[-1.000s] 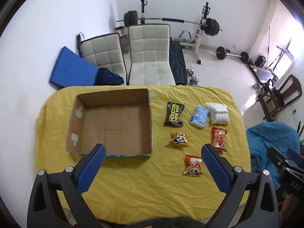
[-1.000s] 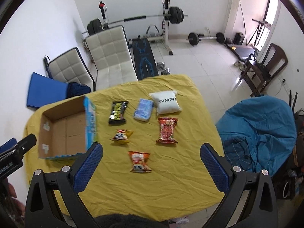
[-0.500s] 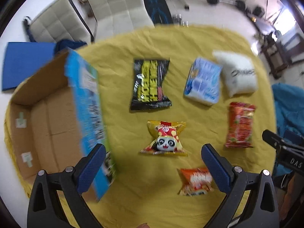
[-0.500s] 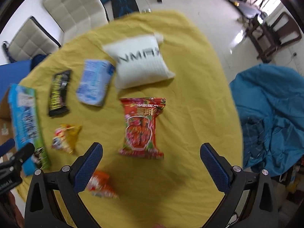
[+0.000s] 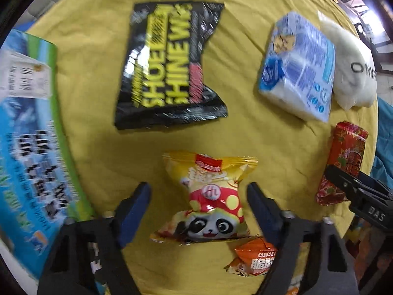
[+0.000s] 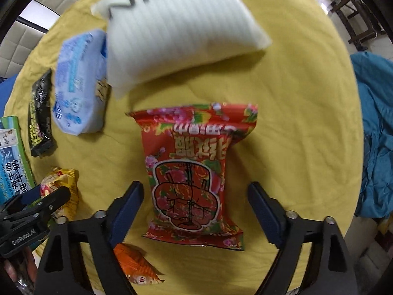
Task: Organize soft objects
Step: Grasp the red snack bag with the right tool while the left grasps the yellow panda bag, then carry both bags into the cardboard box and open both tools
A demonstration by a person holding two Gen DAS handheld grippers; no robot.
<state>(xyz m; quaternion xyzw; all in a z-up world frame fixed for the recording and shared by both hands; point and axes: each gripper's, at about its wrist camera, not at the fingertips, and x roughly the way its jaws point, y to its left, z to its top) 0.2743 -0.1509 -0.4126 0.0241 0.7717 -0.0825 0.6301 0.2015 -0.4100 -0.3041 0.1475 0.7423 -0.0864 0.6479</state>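
Note:
My left gripper (image 5: 199, 194) is open, its blue fingers on either side of a yellow panda snack bag (image 5: 208, 199) on the yellow cloth. My right gripper (image 6: 195, 194) is open, its fingers astride a red flowered snack bag (image 6: 194, 172). The red bag also shows at the right of the left wrist view (image 5: 343, 164). A black "Shoe Shine" pack (image 5: 169, 68), a blue tissue pack (image 5: 299, 66), a white pillow (image 6: 176, 29) and an orange snack bag (image 5: 255, 258) lie around them. The cardboard box wall (image 5: 27, 132) stands at the left.
The table's yellow cloth (image 6: 294, 123) ends at the right, where a blue beanbag (image 6: 375, 135) sits on the floor. White padded chairs (image 6: 36, 17) stand behind the table. The left gripper body (image 6: 27, 218) shows at the lower left of the right wrist view.
Both grippers have dropped toward the table. The left one has come down around the panda bag, the right one around the red bag. Both stay open.

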